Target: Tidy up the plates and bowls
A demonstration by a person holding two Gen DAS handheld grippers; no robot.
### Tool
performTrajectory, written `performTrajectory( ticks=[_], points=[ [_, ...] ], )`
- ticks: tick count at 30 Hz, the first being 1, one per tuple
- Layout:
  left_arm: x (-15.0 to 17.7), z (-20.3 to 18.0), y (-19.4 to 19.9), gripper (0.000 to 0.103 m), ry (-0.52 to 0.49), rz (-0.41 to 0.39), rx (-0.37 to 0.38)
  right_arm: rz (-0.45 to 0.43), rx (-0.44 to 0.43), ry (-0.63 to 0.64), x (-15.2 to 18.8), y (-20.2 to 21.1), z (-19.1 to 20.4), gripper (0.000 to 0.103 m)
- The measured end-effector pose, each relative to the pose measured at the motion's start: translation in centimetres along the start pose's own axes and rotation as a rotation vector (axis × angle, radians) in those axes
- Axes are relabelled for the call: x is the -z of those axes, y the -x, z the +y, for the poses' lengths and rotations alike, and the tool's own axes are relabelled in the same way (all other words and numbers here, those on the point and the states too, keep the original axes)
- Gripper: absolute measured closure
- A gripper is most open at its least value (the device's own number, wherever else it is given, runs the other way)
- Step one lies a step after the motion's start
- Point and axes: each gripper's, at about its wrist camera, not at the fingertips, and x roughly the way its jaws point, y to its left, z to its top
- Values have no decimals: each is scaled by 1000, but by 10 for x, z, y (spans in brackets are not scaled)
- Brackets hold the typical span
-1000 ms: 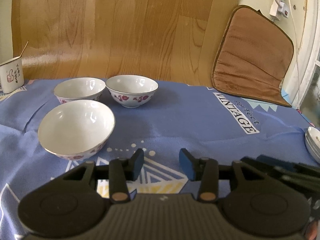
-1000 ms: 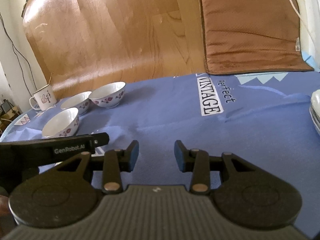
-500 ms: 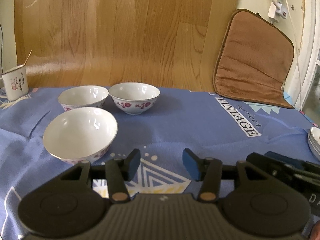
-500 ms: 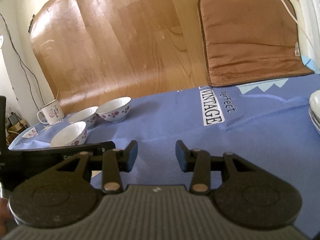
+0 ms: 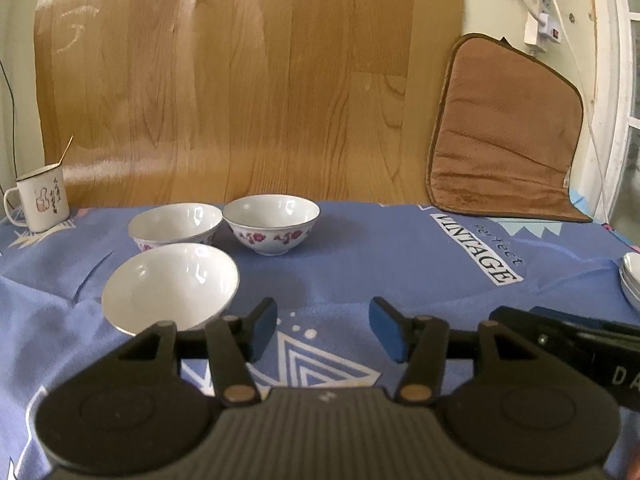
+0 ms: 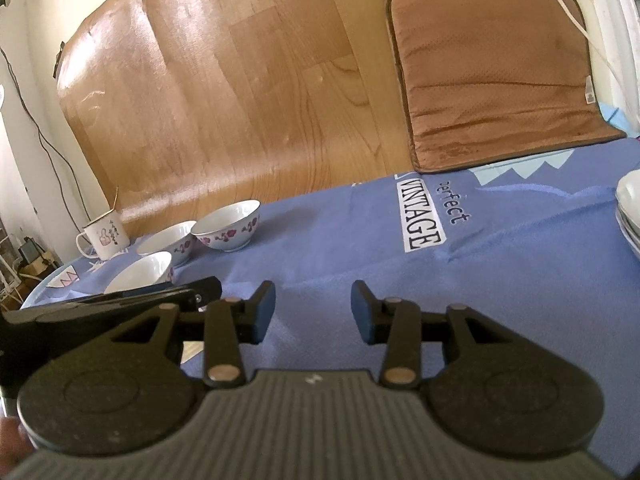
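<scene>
Three white bowls with red flower prints stand on the blue cloth: a near bowl (image 5: 170, 284), a back left bowl (image 5: 175, 225) and a back right bowl (image 5: 272, 222). In the right wrist view they sit far left: the near bowl (image 6: 140, 276), the back left bowl (image 6: 170, 242) and the back right bowl (image 6: 228, 228). A stack of white plates (image 5: 632, 280) shows at the right edge, again as plates (image 6: 629, 208). My left gripper (image 5: 323, 330) hovers just right of the near bowl, jaws opening, nothing between them. My right gripper (image 6: 313, 318) is open and empty over bare cloth.
A white enamel mug (image 5: 40, 196) with a stick in it stands at the far left. A brown cushion (image 5: 504, 140) leans on the wall at the back right, beside a wood-pattern sheet (image 5: 240, 80). A power strip (image 5: 540, 20) hangs above.
The left gripper's jaws have spread wider and it has tilted up a little, so the bowls sit lower in its view. The right gripper has tilted up slightly.
</scene>
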Motion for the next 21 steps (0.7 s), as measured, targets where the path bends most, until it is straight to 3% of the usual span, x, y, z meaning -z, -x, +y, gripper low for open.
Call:
performTrajectory(
  ticks=[17, 21],
  points=[
    [-1, 5, 5, 49, 23, -20, 48, -7, -59, -48, -2, 2, -8, 58],
    [-6, 21, 22, 49, 96, -19, 106, 27, -61, -60, -4, 0, -10, 56]
  ],
)
